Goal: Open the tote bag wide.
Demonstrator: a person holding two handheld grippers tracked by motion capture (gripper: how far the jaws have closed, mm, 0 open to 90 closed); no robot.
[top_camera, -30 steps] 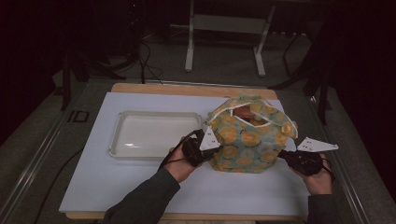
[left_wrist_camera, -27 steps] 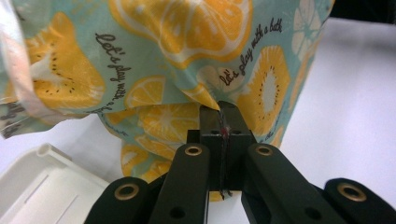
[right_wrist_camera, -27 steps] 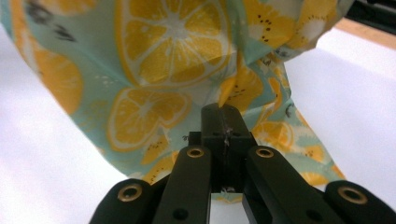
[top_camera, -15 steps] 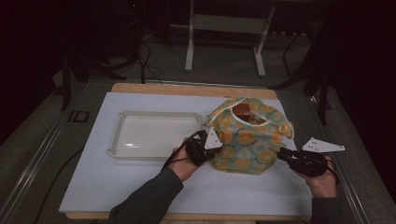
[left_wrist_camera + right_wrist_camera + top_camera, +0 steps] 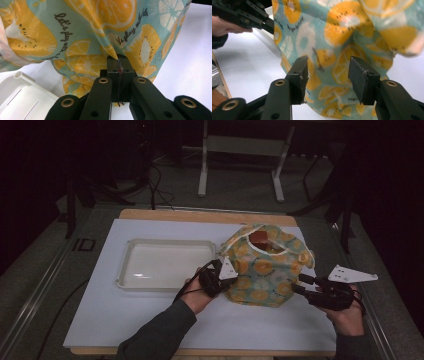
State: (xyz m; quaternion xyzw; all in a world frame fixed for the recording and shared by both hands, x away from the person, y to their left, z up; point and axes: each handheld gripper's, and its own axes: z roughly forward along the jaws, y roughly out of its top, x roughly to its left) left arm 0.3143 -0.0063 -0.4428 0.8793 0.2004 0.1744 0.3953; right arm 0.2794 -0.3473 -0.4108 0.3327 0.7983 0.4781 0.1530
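**Left tongs pinching bag, right tongs open beside it**

Bag point(image 5: 262, 267): fruit-print cloth, teal with orange and lemon slices, standing upright on the desk point(image 5: 150, 320), right of centre. Mouth faces up, white-trimmed rim, something reddish-brown point(image 5: 260, 237) visible inside at the top; can't tell what it is.

Left tongs point(image 5: 226, 272): at the bag's 9 o'clock side. In the left gripper view the left tongs point(image 5: 117, 66) are clamped together on a fold of the cloth, fabric pulled to a point between the jaws. Printed text on the cloth reads "Let's play with...".

Right tongs point(image 5: 300, 284): at the bag's 4 o'clock, low down near its base. In the right gripper view the right tongs point(image 5: 328, 72) stand spread apart, jaws either side of the cloth face but holding nothing; whether the tips touch the fabric, can't tell. Same view shows the left tongs at 11 o'clock, against the bag's far edge.

Tray point(image 5: 131, 247): white, shallow, rectangular, at 9 o'clock from the bag, its right end just beside the bag and the left tongs. Corner of it also in the left gripper view, lower left.

Desk: white sheet over a wooden board, board edge showing at 12 o'clock.
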